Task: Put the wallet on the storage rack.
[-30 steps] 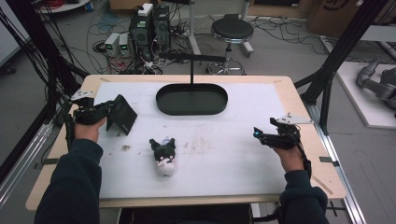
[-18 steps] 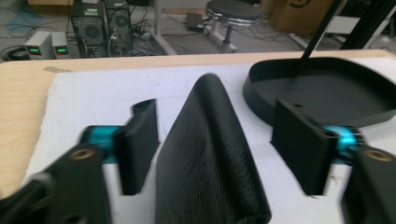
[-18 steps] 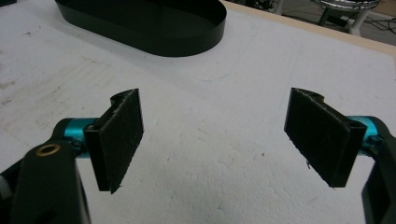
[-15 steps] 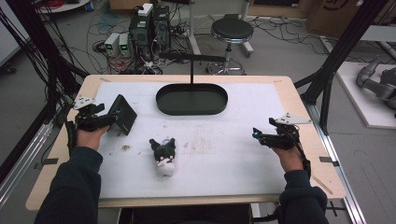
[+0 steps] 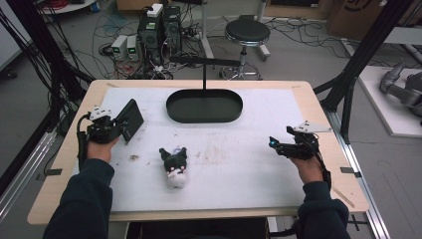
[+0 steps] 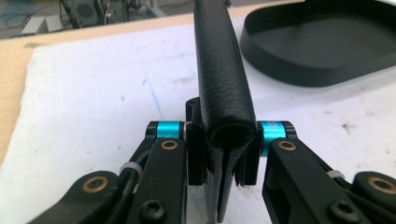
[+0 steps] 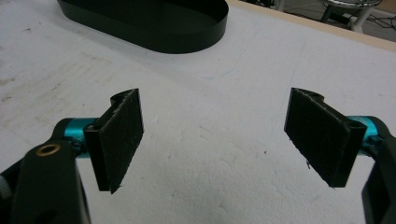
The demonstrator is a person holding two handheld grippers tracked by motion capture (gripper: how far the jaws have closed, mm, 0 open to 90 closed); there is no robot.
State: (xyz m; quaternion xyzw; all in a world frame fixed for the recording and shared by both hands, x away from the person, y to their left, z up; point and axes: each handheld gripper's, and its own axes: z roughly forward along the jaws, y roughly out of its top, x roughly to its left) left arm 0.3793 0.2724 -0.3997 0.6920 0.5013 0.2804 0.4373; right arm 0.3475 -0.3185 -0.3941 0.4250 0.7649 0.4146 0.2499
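The left tongs [image 6: 223, 154] have just been closing, and their pads now pinch the black wallet [image 6: 222, 79] by its folded spine, so the grasp looks made and the carry has not begun. In the high view the wallet [image 5: 130, 118] stands tilted at the worktop's left side, near the left tongs [image 5: 110, 130] and well apart from the oval tray [image 5: 234, 113] behind the centre. Whether its lower edge rests on the white mat [image 5: 249, 164] or hangs just clear is hard to tell from above.

The likely next move is a lift and a sweep rightward and away from the person to the tray. That calls for a firm pinch, since the smooth leather-like cover could slide between the pads, and for enough height to clear the tray's rim.

The left forearm comes in from the lower left, hand low, tongs pointing toward the tray. The right tongs [image 7: 215, 140] stand wide with nothing between them, held low over the mat at the right side [image 5: 293, 147], pointing left. A small plush toy [image 5: 174, 167] lies untouched between the two hands.
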